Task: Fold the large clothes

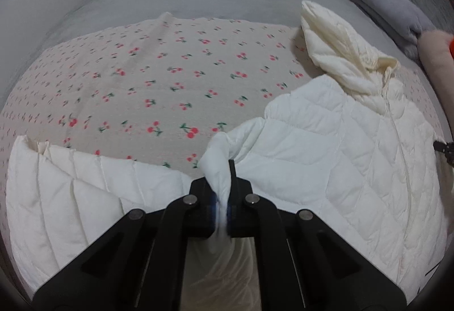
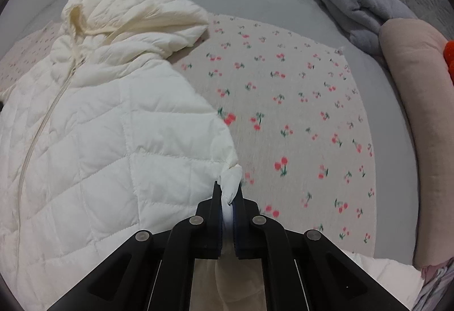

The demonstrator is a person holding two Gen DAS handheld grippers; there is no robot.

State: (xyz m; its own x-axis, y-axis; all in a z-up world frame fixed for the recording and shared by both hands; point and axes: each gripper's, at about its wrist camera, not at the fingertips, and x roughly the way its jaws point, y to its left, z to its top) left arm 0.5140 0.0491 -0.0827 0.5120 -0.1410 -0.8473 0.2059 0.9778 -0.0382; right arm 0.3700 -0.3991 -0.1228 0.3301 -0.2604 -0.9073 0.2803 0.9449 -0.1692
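the left gripper [image 1: 220, 177] was clamped on a pinch of the white jacket [image 1: 326, 157]; the right gripper [image 2: 229, 197] pinched its other side edge. one jacket lay on the cherry sheet [image 1: 170, 78], its hood [image 2: 136, 18] pointing away, long axis running away from the grippers. bare sheet lay open on both sides. one grey blanket [image 2: 346, 1] sat at the far right edge.

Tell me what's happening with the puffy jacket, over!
Left hand-held gripper shut on white jacket. Right hand-held gripper shut on it too. Jacket spread on cherry blanket. Nothing blocking.
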